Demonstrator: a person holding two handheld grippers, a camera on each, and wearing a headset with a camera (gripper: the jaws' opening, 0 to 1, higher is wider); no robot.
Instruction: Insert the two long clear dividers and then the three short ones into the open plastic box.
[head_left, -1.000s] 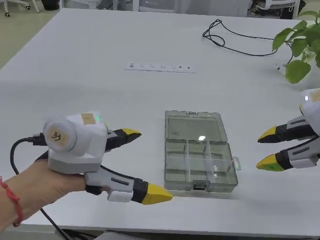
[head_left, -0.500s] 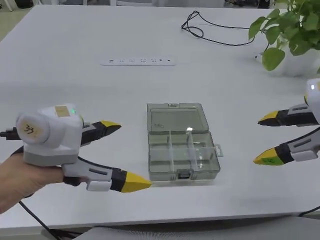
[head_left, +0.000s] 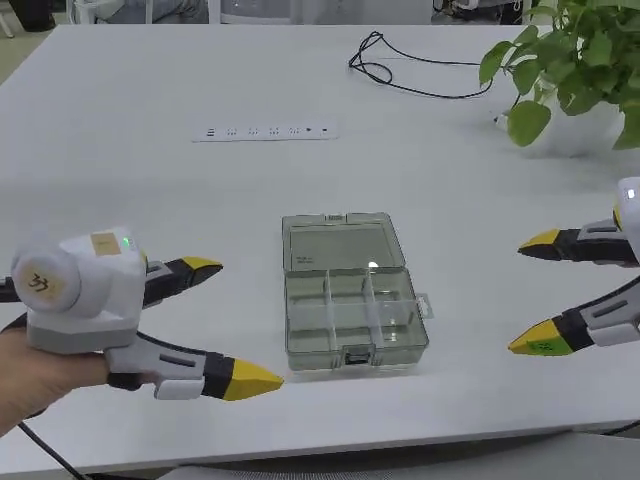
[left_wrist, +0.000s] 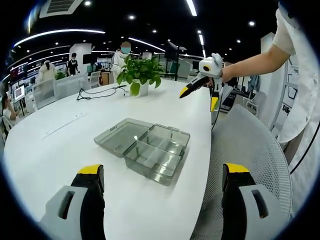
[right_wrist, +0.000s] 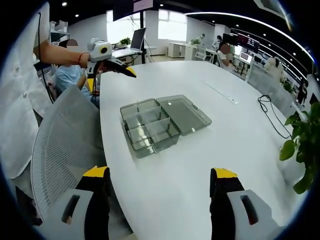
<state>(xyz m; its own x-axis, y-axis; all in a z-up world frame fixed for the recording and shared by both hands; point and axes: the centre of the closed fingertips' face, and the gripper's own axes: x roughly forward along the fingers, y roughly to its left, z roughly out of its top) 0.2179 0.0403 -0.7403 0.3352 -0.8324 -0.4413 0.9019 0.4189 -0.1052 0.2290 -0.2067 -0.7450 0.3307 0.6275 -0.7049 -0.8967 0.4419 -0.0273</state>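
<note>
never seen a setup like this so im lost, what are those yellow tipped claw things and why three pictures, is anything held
No robot here: a person holds a two-jaw tool in each hand, the left hand-held gripper and the right hand-held gripper. The head view comes from a camera on the person's head, looking down at the white table. The two round gripper views come from cameras riding on the tools, each looking out between its own yellow-tipped jaws. On the table lies an open plastic box, lid folded back, with clear dividers standing inside. Farther back are a power strip, a black cable and a potted plant. Both tools are open and hold nothing.
</note>
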